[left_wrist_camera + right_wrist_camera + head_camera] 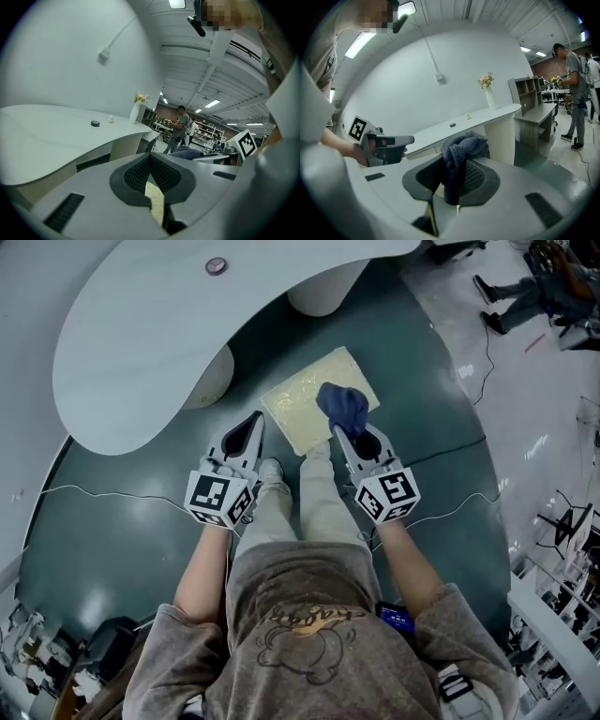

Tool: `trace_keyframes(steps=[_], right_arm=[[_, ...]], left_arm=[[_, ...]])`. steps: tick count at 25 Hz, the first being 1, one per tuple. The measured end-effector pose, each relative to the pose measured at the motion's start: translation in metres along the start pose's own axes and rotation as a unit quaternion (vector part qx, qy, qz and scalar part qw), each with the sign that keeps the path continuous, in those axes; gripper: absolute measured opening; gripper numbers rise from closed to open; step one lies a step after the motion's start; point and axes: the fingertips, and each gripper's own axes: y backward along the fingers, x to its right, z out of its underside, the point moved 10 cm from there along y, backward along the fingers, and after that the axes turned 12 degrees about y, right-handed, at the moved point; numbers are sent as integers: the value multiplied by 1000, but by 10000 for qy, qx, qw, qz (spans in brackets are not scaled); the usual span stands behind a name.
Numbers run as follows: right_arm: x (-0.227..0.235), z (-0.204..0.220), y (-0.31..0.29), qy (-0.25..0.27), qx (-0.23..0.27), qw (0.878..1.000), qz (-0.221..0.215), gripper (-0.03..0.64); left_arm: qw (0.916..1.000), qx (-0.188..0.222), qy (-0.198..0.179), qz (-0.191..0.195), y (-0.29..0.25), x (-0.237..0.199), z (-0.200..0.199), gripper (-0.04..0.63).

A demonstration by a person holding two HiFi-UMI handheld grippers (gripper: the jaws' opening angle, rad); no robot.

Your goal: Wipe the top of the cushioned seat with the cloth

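The cushioned seat (314,395) is a pale yellow square pad, low on the dark green floor in front of my legs. My right gripper (345,430) hangs over its near right part, shut on a dark blue cloth (343,407) that bunches up past the jaws. In the right gripper view the cloth (461,147) is pinched in my right gripper (457,176). My left gripper (255,420) is held left of the seat, jaws together and holding nothing. In the left gripper view a strip of the seat (156,199) shows below the tips of my left gripper (150,159).
A curved white counter (159,334) on two round pedestals (323,287) wraps behind and to the left of the seat, with a small round object (217,265) on top. A thin cable (94,488) runs across the floor. A person (576,93) stands at the far right.
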Motion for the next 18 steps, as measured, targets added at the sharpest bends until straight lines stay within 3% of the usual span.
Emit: trace_keyframes(steps=[18], right_arm=[[26, 109, -102, 1, -533, 9963, -674, 94]], left_arm=[[9991, -105, 188, -369, -55, -68, 91, 15]])
